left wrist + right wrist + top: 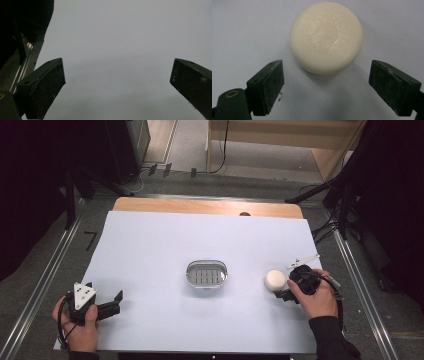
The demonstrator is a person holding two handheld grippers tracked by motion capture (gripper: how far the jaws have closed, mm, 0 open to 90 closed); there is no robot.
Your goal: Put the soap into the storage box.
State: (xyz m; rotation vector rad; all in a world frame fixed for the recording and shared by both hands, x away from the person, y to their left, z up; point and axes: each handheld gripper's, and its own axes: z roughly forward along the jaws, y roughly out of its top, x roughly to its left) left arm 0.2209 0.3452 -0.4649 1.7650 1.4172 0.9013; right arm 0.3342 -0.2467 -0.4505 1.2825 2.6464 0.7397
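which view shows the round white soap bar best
The right gripper view: the round cream-white soap bar lies large and sharp on the pale sheet, just beyond the open right tongs. The high view has it small, beside those tongs. The left gripper view looks at bare sheet instead.

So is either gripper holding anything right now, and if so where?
Nothing is held. The right gripper is open just short of the soap; the left gripper is open.
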